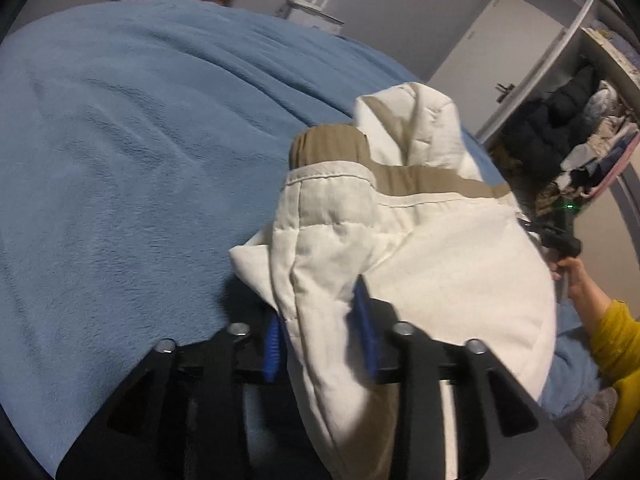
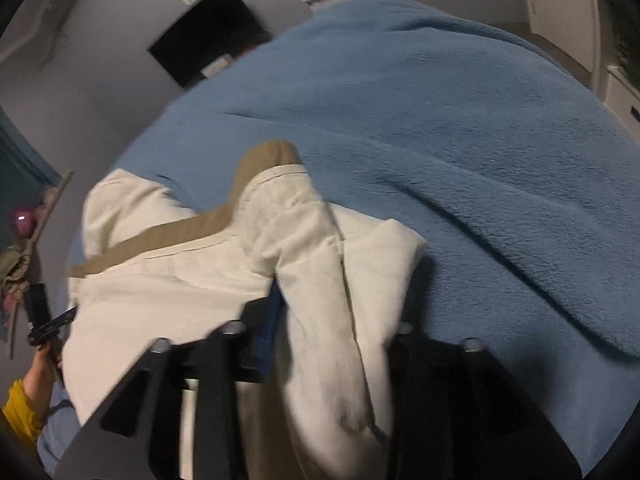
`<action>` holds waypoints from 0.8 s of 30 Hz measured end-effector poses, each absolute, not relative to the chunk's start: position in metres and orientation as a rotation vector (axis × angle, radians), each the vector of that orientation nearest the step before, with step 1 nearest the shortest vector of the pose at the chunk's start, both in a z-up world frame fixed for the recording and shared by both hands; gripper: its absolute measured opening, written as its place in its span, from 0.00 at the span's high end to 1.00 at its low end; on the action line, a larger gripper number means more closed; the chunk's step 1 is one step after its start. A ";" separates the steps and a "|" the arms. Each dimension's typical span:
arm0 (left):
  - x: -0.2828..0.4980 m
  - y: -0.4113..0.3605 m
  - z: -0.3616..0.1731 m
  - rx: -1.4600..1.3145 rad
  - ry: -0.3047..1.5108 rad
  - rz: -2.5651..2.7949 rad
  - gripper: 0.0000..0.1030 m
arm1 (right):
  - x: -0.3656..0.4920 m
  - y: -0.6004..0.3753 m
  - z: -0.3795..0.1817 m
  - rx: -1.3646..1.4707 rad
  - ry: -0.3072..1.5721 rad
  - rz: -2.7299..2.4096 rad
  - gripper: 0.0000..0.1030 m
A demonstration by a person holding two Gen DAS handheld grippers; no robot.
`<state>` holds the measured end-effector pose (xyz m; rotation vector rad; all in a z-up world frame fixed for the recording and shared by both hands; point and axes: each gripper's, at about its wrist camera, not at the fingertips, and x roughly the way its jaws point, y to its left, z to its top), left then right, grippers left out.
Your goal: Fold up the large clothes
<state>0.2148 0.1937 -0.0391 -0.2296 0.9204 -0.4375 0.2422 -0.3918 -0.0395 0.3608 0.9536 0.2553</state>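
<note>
A cream quilted garment (image 1: 432, 256) with a tan lining band (image 1: 420, 178) hangs between my two grippers above a blue blanket (image 1: 132, 152) on a bed. My left gripper (image 1: 320, 320) is shut on one edge of the garment, blue pads (image 1: 272, 350) pressing the cloth. In the right wrist view my right gripper (image 2: 320, 312) is shut on the other edge of the same garment (image 2: 168, 280); its right finger is hidden under cloth. The right gripper also shows at the far right of the left wrist view (image 1: 560, 236), held by a hand.
The blue blanket (image 2: 460, 128) covers the whole bed. An open wardrobe with piled clothes (image 1: 580, 140) stands to the right. A dark screen (image 2: 208, 36) hangs on the grey wall. A white door (image 1: 500, 48) is behind the bed.
</note>
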 end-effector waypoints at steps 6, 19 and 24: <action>0.174 0.178 0.012 -0.089 0.832 -0.267 0.10 | 0.208 -0.374 0.006 0.230 0.895 0.185 0.37; 0.045 0.070 0.087 -0.037 0.739 -0.170 0.06 | 0.036 -0.317 0.076 0.115 0.727 0.156 0.09; -0.003 0.021 0.066 0.015 0.743 -0.108 0.06 | -0.027 -0.283 0.063 0.054 0.698 0.159 0.09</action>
